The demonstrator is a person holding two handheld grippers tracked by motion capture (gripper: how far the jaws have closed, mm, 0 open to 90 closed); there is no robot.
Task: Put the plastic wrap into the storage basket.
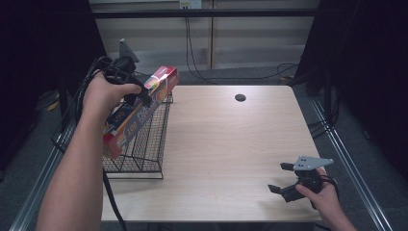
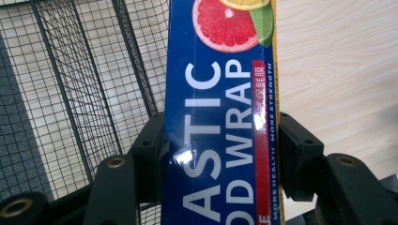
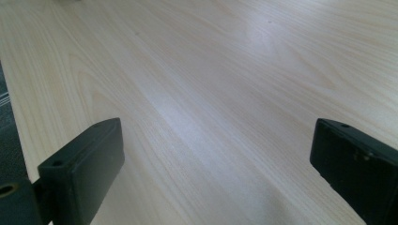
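Clamping a long cardboard box of plastic wrap (image 1: 139, 108), the left gripper (image 1: 129, 89) has both black jaws pressed flat against the box's narrow sides; the left gripper view shows the glossy blue face (image 2: 220, 117) between them, printed with white letters, a red strip and cut citrus fruit. The box is a slim rectangular prism with red ends and a shiny printed skin that catches the light. It hangs in the air over the black wire basket (image 1: 144, 149), a square-meshed, open-topped cage standing at the left edge of the table (image 1: 231, 144). Whether the lower end touches the mesh I cannot tell.

The table top is pale wood-grain laminate, smooth, with a small dark round hole (image 1: 240, 97) near the far edge. Most of the surface to the right of the basket lies bare, giving wide room between the basket and the right gripper (image 1: 284, 178). That gripper rests low near the front right corner, held by the right hand (image 1: 322, 195), its blocky black jaws set well apart over bare wood with nothing between them.

The box's long axis runs on a slant: its far end points up and away toward the table's back edge, its near end dips down toward the person, over the basket's left side.
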